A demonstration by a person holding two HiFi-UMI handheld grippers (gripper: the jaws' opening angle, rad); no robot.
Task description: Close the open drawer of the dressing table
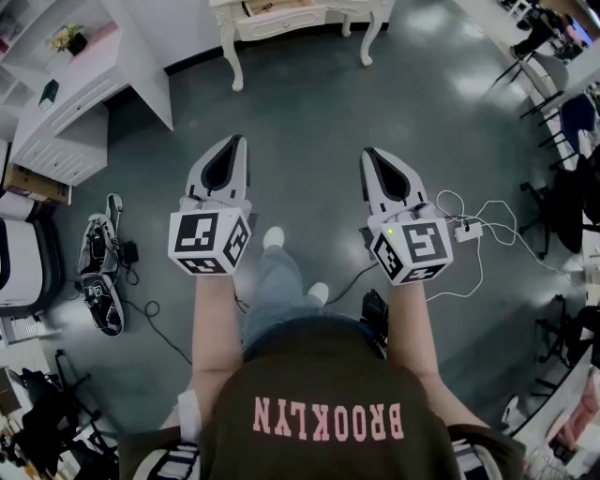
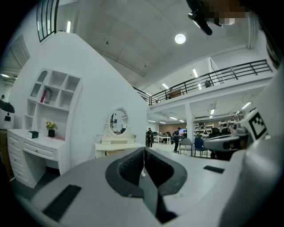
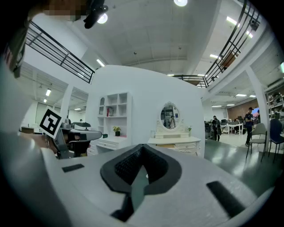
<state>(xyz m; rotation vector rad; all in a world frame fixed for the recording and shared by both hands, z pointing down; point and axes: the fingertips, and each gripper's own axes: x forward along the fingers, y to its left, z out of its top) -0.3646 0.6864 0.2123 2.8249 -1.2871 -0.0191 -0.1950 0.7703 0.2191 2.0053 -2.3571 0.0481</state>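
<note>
Item: dressing table, white, carrying an oval mirror. Its drawer stands pulled out from the table's front, left of the table's middle, with its long axis running along that front. 2 grippers are held well short of the table, both pointing level toward it. The left gripper has its jaws pressed together with nothing between them. The right gripper is likewise closed and empty. The drawer lies ahead between their 2 lines of aim, seemingly nearer the left gripper.
</note>
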